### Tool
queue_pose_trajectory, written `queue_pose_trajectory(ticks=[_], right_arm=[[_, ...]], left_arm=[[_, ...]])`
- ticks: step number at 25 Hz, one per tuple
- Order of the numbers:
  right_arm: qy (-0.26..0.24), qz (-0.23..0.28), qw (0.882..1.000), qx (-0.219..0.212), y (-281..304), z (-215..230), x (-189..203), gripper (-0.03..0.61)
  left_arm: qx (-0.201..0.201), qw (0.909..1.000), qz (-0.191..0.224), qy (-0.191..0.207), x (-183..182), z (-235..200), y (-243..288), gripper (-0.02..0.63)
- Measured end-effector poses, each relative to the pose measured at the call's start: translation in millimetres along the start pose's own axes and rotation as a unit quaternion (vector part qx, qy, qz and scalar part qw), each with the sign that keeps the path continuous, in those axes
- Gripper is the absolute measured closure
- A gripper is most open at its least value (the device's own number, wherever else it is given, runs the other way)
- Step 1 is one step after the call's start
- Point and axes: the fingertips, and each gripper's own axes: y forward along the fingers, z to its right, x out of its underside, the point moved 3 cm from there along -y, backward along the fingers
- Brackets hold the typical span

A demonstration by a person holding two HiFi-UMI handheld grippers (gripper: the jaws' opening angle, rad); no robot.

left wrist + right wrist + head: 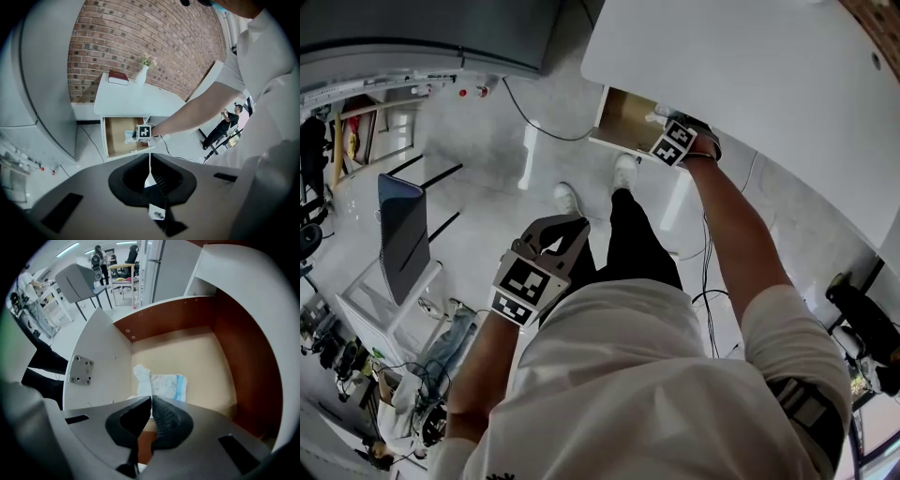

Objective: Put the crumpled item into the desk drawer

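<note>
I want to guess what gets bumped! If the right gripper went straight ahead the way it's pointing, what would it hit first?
Most likely the crumpled item. It lies on the floor of the open drawer, right in front of the right gripper, whose jaws are together. It may even be touching; depth is hard to judge.

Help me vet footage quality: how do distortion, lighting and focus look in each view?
Head view: even light, fisheye curves the desk edge. Left gripper view: dark vignette corners, brick wall bowed. Right gripper view: crumpled item sharp, drawer well lit.

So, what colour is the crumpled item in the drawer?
The crumpled item is white with a light blue edge; right gripper view shows it best.
</note>
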Motion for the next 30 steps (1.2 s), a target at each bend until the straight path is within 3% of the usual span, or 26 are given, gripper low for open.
queue_pose_trajectory(ticks=[10,17,30], right_arm=[[0.012,-0.002,1.0,-0.016,6.8,-1.7,0.5,0.518],[0.033,0.003,0.999,-0.011,-13.0,-13.0,-0.2,0.512],[0.088,0.031,0.995,0.018,-108.9,-54.5,-2.8,0.528]], left_arm=[[0.001,1.0,0.0,-0.009,-2.1,-10.0,7.0,0.584],[0.012,0.9999,0.007,0.009,-0.6,-10.4,-3.8,0.584],[0.04,0.996,0.046,0.066,5.3,14.4,-64.0,0.584]])
